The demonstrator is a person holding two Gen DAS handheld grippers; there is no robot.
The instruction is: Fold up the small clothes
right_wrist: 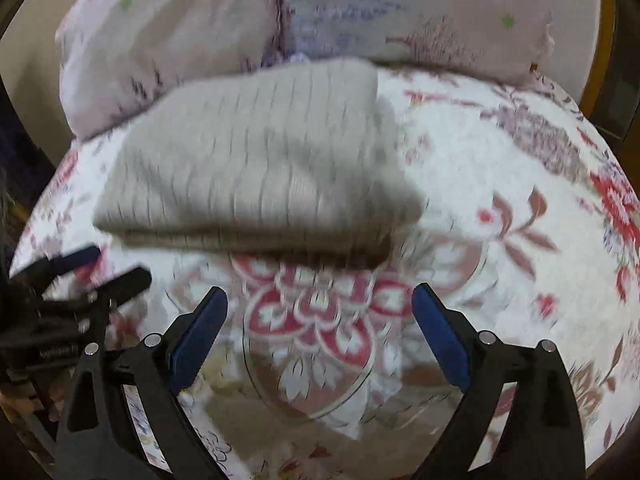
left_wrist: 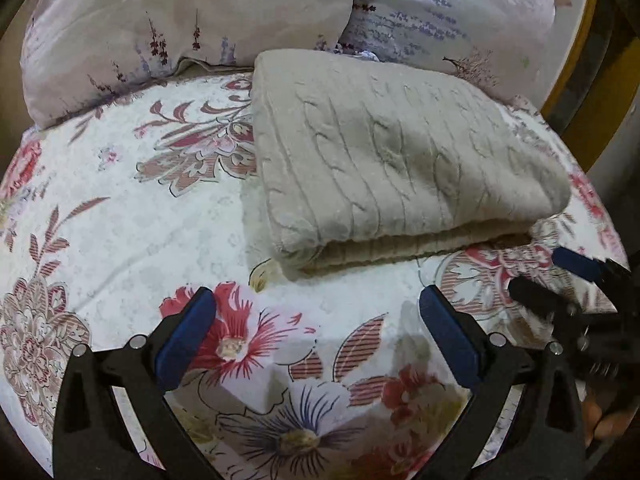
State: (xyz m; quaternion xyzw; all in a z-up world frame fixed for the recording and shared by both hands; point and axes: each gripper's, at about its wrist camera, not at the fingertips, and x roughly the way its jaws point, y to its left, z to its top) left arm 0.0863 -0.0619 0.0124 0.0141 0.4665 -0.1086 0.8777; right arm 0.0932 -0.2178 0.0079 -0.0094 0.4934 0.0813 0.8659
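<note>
left gripper [left_wrist: 318, 312] wide, nothing between its blue pads [left_wrist: 188, 340]; hovers over the floral sheet [left_wrist: 120, 220], short of the sweater [left_wrist: 400, 160]. right gripper [right_wrist: 320, 304] also wide and empty, aimed at the sweater's near edge; right wrist view blurred, so fine detail there unreadable. each gripper shows at the edge of the other's view. sweater: beige cable knit, lies as a thick rectangular stack on the sheet, layered edge toward both grippers, far side up against two pillows [left_wrist: 160, 32]. judgement: fold looks complete or nearly so; no loose sleeve or hem visible from here. risks: a pinch at the near edge could catch only the top layer and peel the stack open on lifting. pads dipping too low could grab the sheet with the knit and drag both. thick, soft knit likely to sag or slump if carried by one side, so both sides want support. pushing it further back would ruck it on the pillows.
</note>
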